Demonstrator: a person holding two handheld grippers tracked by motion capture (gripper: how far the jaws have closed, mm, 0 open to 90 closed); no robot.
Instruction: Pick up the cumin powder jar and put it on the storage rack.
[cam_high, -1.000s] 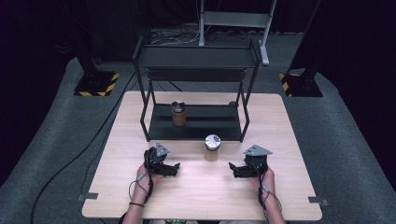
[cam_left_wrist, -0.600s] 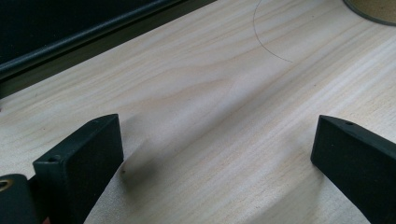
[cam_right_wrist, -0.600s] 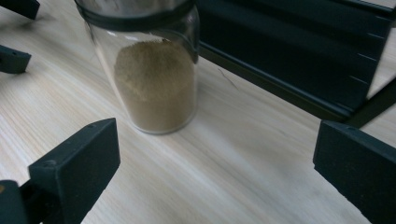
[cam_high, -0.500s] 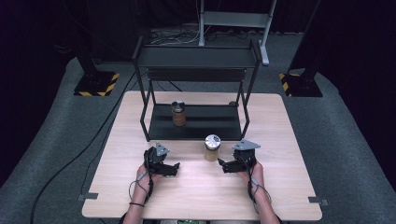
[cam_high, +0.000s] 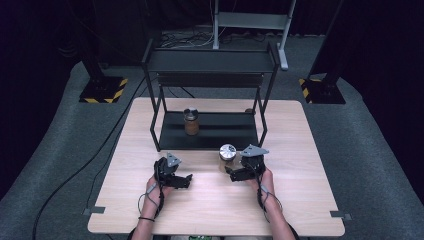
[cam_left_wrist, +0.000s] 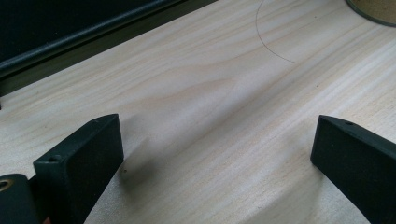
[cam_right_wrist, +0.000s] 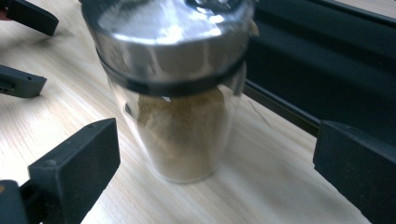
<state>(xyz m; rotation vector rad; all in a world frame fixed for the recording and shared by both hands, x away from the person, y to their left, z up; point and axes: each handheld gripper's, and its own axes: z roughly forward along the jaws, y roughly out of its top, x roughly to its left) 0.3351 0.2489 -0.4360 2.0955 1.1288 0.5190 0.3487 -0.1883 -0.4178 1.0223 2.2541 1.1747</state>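
Our right gripper (cam_high: 233, 174) has swung in from the right half of the table (cam_high: 300, 200) and now sits just beside the spice jar (cam_high: 227, 157), which stands upright near the front edge of the black shelf rack (cam_high: 210, 140). In the right gripper view the jar (cam_right_wrist: 182, 107) stands between our wide-spread jaws, not yet touched, so we judge the grasp is about to begin and only closing remains. Our left gripper (cam_high: 186, 181) has kept its place at the left of the jar, jaws wide over bare wood. A second jar (cam_high: 191, 121) stands on the rack's lower shelf.
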